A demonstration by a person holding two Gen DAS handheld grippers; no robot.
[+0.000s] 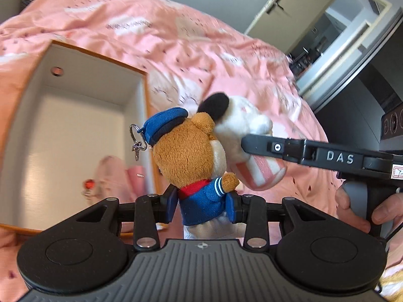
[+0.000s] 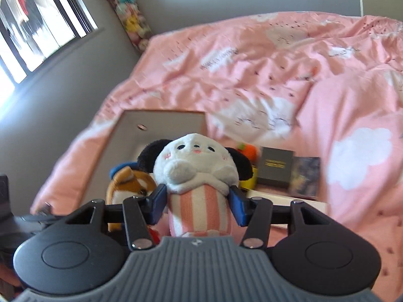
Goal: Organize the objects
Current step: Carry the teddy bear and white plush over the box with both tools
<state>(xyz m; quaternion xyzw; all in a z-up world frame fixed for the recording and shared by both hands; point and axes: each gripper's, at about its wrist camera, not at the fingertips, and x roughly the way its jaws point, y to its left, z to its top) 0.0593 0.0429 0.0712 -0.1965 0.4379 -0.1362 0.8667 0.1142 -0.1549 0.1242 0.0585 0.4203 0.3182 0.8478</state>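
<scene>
My left gripper (image 1: pixel 201 206) is shut on a brown bear plush (image 1: pixel 194 156) in a blue sailor suit and cap with a keyring. It holds the bear above the bed, beside the open white box (image 1: pixel 75 130). My right gripper (image 2: pixel 199 203) is shut on a white dog plush (image 2: pixel 196 166) with black ears and a pink-striped body. In the left wrist view the dog plush (image 1: pixel 241 136) sits just right of the bear, and the right gripper's arm (image 1: pixel 314 153) reaches in from the right. The bear (image 2: pixel 131 183) shows left of the dog in the right wrist view.
The box has an orange rim (image 1: pixel 100 55) and holds a pink plush (image 1: pixel 110 176) at its near end. A pink duvet (image 2: pixel 277 75) covers the bed. An orange toy (image 2: pixel 248 151), a dark box (image 2: pixel 275 168) and a card (image 2: pixel 306 173) lie behind the dog. A door (image 1: pixel 302 7) stands at the right.
</scene>
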